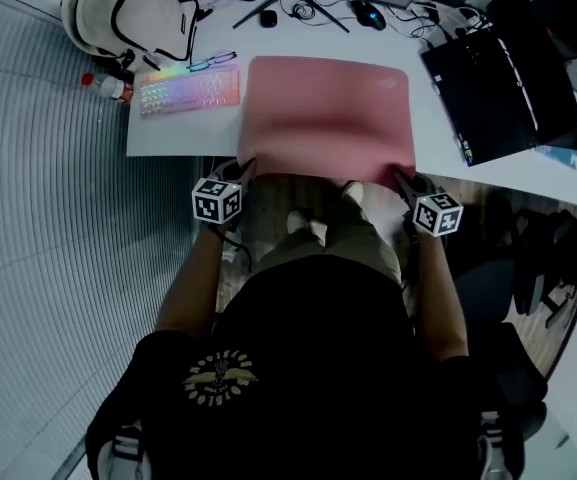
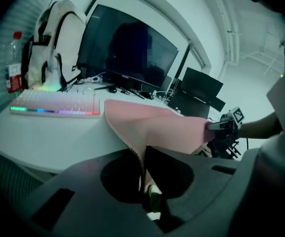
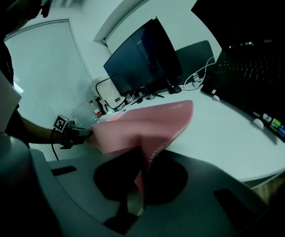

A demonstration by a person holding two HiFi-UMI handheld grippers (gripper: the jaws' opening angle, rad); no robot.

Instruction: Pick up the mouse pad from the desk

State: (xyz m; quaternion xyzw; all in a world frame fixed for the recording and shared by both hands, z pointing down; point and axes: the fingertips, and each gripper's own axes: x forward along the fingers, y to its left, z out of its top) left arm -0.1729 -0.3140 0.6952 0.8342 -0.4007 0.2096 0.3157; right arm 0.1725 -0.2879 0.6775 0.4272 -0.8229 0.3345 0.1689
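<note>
Both near corners are pinched! The left gripper (image 1: 244,168) has its fingers squeezed narrow on the near-left corner of the pink mouse pad (image 1: 328,108), and the right gripper (image 1: 401,175) grips the near-right corner the same way. That makes 2 grips, 1 per corner, which I judge keeps this floppy sheet from folding to 1 side. The near edge is up off the worktop (image 1: 173,138) and bows between the grippers, while the far part seems to lie flat beside the lit keyboard (image 1: 188,90). The front edge was likely chosen because it sits closest to the person. The lift is underway but not finished, and the far edge has to clear without dragging.
</note>
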